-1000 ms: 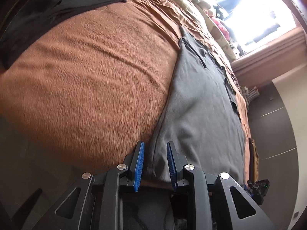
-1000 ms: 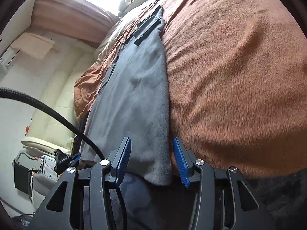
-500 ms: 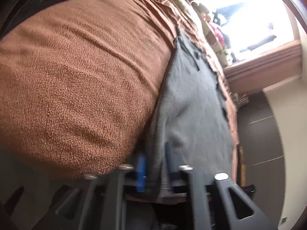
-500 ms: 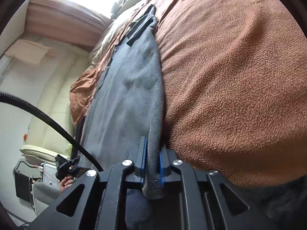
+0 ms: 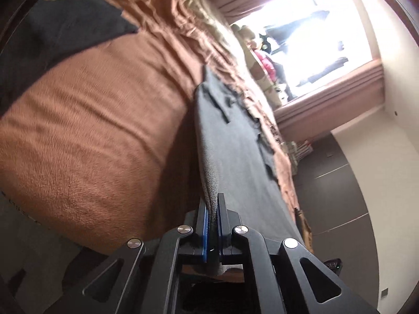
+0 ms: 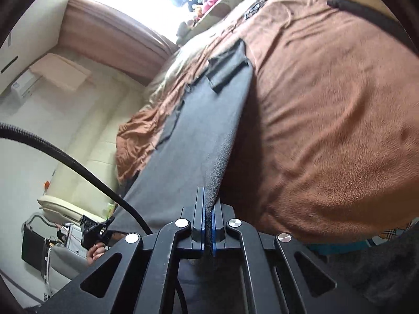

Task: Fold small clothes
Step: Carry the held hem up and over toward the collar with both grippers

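A dark grey garment (image 5: 235,151) lies stretched along a brown blanket-covered bed (image 5: 99,136). Its near hem is lifted off the bed and pulled taut. My left gripper (image 5: 212,204) is shut on one near corner of the hem, the cloth pinched between its blue pads. In the right wrist view the same grey garment (image 6: 199,136) runs away from me, and my right gripper (image 6: 208,209) is shut on the other near corner. The far end with dark sleeves (image 6: 225,68) still rests on the bed (image 6: 327,130).
A black cloth (image 5: 60,31) lies on the bed at the far left. Stuffed toys and clutter (image 5: 262,55) line a bright window. A black cable (image 6: 78,167) crosses the right wrist view, where a hand holds the other gripper's handle (image 6: 94,235).
Both grippers shut on the near hem of the grey garment, then rose. The hem came up off the bed and the cloth pulled taut.
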Action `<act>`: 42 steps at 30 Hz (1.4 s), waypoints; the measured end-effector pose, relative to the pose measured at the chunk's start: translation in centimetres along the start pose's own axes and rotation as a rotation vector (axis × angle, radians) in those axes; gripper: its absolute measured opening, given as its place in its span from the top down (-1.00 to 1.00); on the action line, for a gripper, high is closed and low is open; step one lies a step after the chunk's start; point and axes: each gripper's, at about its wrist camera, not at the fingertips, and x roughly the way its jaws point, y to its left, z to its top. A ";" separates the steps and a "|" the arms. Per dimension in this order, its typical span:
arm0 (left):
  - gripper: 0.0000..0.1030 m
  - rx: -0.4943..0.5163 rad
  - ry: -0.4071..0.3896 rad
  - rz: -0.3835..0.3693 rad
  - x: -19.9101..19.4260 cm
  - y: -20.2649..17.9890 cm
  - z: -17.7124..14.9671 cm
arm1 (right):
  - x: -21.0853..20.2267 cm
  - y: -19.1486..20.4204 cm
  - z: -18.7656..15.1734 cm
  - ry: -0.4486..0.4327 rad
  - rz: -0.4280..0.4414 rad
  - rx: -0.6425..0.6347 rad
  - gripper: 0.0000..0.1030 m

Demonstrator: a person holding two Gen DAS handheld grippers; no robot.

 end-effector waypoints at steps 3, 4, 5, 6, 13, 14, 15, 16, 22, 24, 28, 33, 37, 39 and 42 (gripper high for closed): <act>0.92 0.020 -0.028 -0.022 -1.2 -1.8 0.1 | -1.7 1.0 -0.5 -0.038 0.025 -0.006 1.00; 0.92 0.027 -0.037 -0.031 -1.7 -2.4 0.1 | -2.3 1.4 -0.8 -0.049 0.037 -0.010 1.00; 0.92 0.032 -0.047 -0.041 -2.3 -2.9 0.1 | -2.7 1.7 -0.8 -0.057 0.050 -0.015 1.00; 0.92 0.033 -0.056 -0.053 -2.9 -3.5 0.1 | -3.5 2.0 -1.1 -0.066 0.063 -0.024 1.00; 0.92 0.038 -0.121 -0.127 -8.0 -6.6 0.1 | -8.9 3.0 -2.6 -0.128 0.132 -0.051 1.00; 0.92 0.044 -0.124 -0.140 -8.7 -7.1 0.1 | -9.7 3.1 -3.0 -0.137 0.145 -0.050 1.00; 0.92 0.052 -0.128 -0.152 -9.5 -7.6 0.0 | -10.3 3.0 -3.2 -0.144 0.155 -0.050 1.00; 0.92 0.059 -0.136 -0.170 -10.4 -8.2 -0.2 | -11.1 3.1 -3.5 -0.152 0.172 -0.053 1.00; 0.92 0.098 -0.176 -0.254 -15.0 -10.9 -0.8 | -14.4 3.0 -4.5 -0.190 0.224 -0.054 1.00; 0.92 0.104 -0.183 -0.258 -15.8 -11.5 -0.9 | -14.9 2.9 -4.5 -0.213 0.213 -0.059 1.00; 0.92 0.103 -0.189 -0.240 -15.9 -12.0 -0.5 | -14.4 2.2 -4.3 -0.223 0.195 -0.056 1.00; 0.92 0.085 -0.186 -0.230 -13.9 -12.0 1.1 | -12.9 2.2 -2.8 -0.218 0.160 -0.046 1.00; 0.92 0.064 -0.185 -0.206 -11.8 -12.2 3.1 | -11.7 3.1 -0.5 -0.223 0.135 -0.026 1.00; 0.92 0.050 -0.194 -0.196 -10.7 -12.2 4.2 | -10.8 3.6 1.0 -0.234 0.109 -0.017 1.00; 0.92 0.050 -0.196 -0.159 -8.7 -12.8 6.1 | -9.0 4.6 3.2 -0.255 0.094 -0.007 1.00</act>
